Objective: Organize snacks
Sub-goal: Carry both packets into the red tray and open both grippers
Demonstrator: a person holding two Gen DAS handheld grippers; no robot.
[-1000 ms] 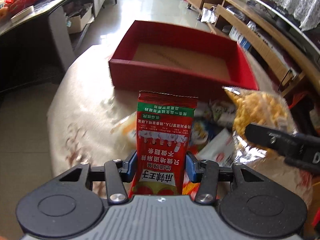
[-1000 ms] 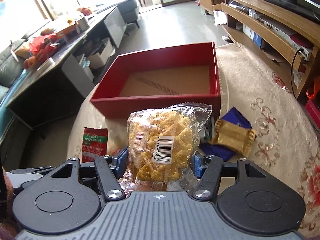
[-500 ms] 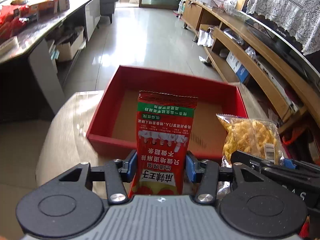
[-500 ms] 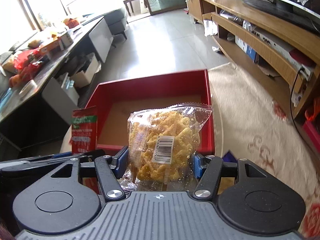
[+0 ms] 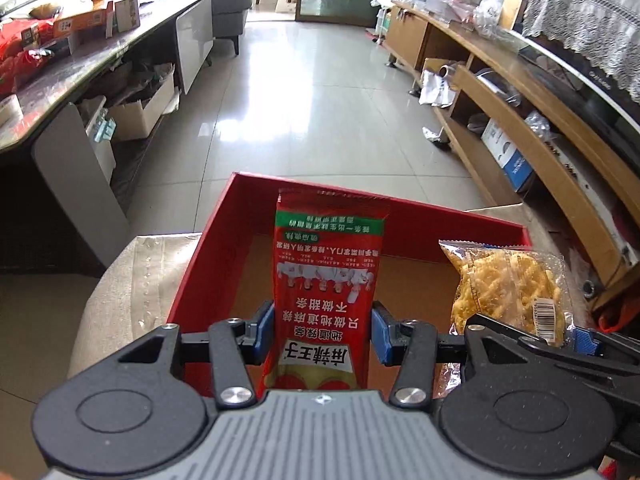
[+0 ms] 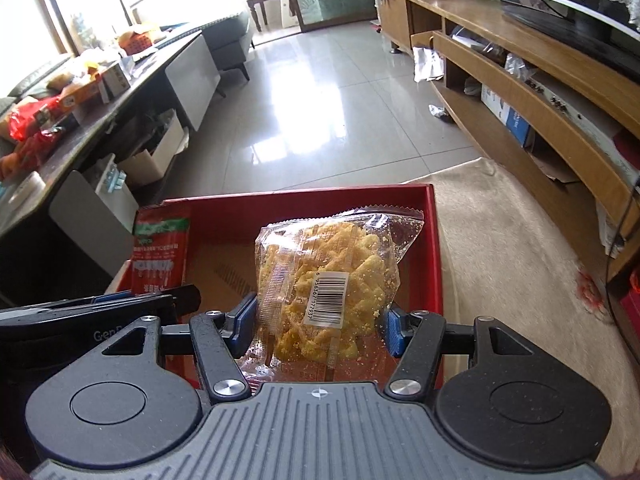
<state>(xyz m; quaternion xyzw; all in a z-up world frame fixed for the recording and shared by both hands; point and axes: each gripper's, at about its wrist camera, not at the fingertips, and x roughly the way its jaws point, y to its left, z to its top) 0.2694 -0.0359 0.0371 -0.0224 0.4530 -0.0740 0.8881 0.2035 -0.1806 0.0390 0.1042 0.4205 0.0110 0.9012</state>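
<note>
Red sachet [image 5: 329, 280], printed in green and white, upright and clamped at its lower part by the left gripper [image 5: 322, 332], above the left half of the red box [image 5: 224, 236]. Clear packet of yellow puffed snack [image 6: 326, 284], barcode label facing the camera, pinched across its middle by the right gripper [image 6: 320, 326], above the right half of the same box. Both packets in the air, neither touching the brown cardboard floor [image 6: 216, 264] of the box, which looks bare where visible. Box resting on a beige patterned cloth [image 6: 500, 248], near wall hidden under the grippers.

Step in hand, by the look of it: lowering and releasing both snacks inside the box. Best done by coming down until each packet's lower edge is close to the floor before letting go, so neither bounces out over a wall. Worth keeping the grippers side by side and apart, since they sit near each other already. Sachet likely stiff enough to drop flat; puffed packet crinkly, air-filled and fragile, so no extra squeeze. Good practice: laying each towards its own side wall, leaving room for more snacks.
</note>
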